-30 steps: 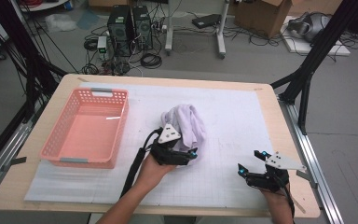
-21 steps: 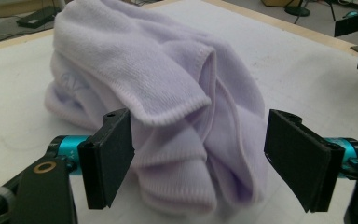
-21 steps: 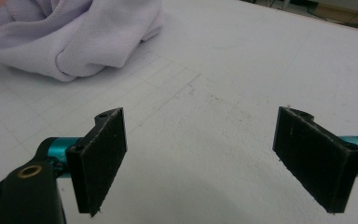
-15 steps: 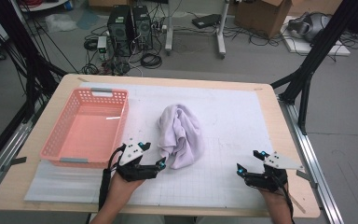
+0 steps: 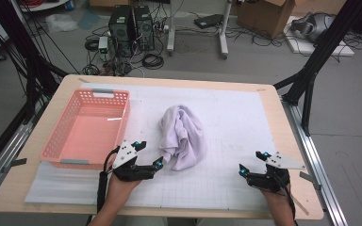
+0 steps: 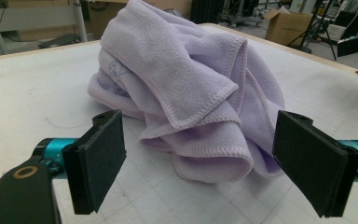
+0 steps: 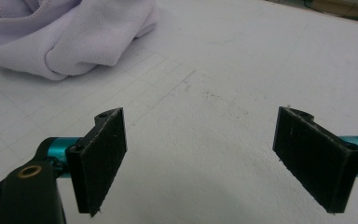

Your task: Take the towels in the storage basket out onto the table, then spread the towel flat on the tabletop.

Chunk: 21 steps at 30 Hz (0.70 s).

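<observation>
At the far left of my high view sits the pink plastic basket point(image 5: 87, 129), on the white gridded mat point(image 5: 226, 113) that covers the tabletop point(image 5: 290, 141). Just right of its near corner are my left tongs point(image 5: 154, 157), low over the mat and aimed at the near end of the lilac towel point(image 5: 183, 136). Their jaws have just been opening and now stand wide apart, gripping nothing. In the left gripper view the towel point(image 6: 191, 88) lies crumpled in a heap just ahead of the black pads point(image 6: 98, 158), its stitched hem folded toward me, not touching them. The heap rests near the middle of the mat, beside the basket but apart from it. Farther right, near the front edge, my right tongs point(image 5: 252, 165) are wide open too and empty, with bare mat between the pads point(image 7: 100, 156) and the towel's edge point(image 7: 70, 37) off to the upper left.
</observation>
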Each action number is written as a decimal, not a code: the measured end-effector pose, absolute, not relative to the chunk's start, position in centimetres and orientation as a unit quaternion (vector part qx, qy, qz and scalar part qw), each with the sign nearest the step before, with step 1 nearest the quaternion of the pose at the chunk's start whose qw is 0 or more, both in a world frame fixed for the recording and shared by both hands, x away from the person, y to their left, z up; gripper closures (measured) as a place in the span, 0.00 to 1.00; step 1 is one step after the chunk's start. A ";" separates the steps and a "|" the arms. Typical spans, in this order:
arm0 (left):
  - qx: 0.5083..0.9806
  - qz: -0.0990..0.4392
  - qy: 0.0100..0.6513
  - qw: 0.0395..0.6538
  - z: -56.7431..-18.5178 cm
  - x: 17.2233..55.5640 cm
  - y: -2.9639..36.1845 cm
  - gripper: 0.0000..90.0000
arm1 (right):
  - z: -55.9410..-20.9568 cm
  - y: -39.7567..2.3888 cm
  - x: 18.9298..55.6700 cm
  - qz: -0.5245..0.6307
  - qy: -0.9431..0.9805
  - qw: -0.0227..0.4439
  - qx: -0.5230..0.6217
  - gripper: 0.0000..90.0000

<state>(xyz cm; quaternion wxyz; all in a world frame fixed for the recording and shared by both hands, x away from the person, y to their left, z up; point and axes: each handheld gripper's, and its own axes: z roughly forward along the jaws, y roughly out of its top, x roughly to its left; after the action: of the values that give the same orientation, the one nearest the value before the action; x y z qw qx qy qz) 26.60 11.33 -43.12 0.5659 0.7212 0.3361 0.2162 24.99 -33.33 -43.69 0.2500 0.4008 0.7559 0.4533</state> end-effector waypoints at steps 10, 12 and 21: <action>0.725 0.208 0.333 0.566 -43.4 26.9 11.0 0.21 | -43.8 -33.6 24.7 0.449 0.758 0.250 0.403 0.18; 0.728 0.202 0.331 0.565 -43.5 27.0 11.0 0.24 | -43.7 -33.4 24.7 0.448 0.758 0.251 0.403 0.18; 0.741 0.179 0.336 0.553 -44.1 27.3 10.9 0.28 | -44.0 -31.7 26.4 0.450 0.767 0.216 0.403 0.19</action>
<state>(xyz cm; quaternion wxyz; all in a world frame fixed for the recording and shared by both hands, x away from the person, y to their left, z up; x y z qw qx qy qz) 27.25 10.92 -44.07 0.5534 0.7408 0.3359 0.1791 26.36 -31.70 -43.96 0.2160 0.4034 0.7670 0.4498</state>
